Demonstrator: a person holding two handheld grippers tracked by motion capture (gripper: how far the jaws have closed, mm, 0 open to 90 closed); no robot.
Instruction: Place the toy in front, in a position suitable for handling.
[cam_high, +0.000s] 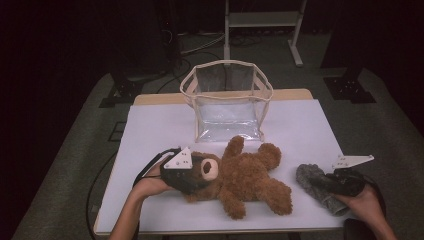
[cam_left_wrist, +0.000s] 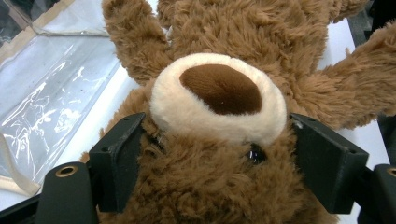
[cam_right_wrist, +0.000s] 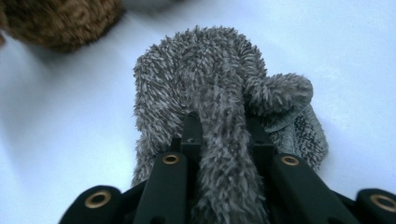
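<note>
A brown teddy bear (cam_high: 247, 175) lies on its back on the white table top (cam_high: 155, 130), head toward the left. My left gripper (cam_high: 200, 172) is shut on the bear's head; in the left gripper view the bear (cam_left_wrist: 219, 88) has its cream muzzle between the two black pads (cam_left_wrist: 119, 158), which press into the fur on both sides. At the right front lies a grey fuzzy mitten (cam_high: 309, 179). My right gripper (cam_high: 327, 184) is shut on a ridge of that mitten (cam_right_wrist: 210, 70), pinched narrowly between its jaws (cam_right_wrist: 223, 126).
A clear plastic bag with beige trim (cam_high: 227, 75) stands open at the back middle of the table, just beyond the bear's raised arm; its wall (cam_left_wrist: 51, 93) shows left of the bear. A bear paw (cam_right_wrist: 56, 18) lies near the mitten. Dark floor and a stand lie behind.
</note>
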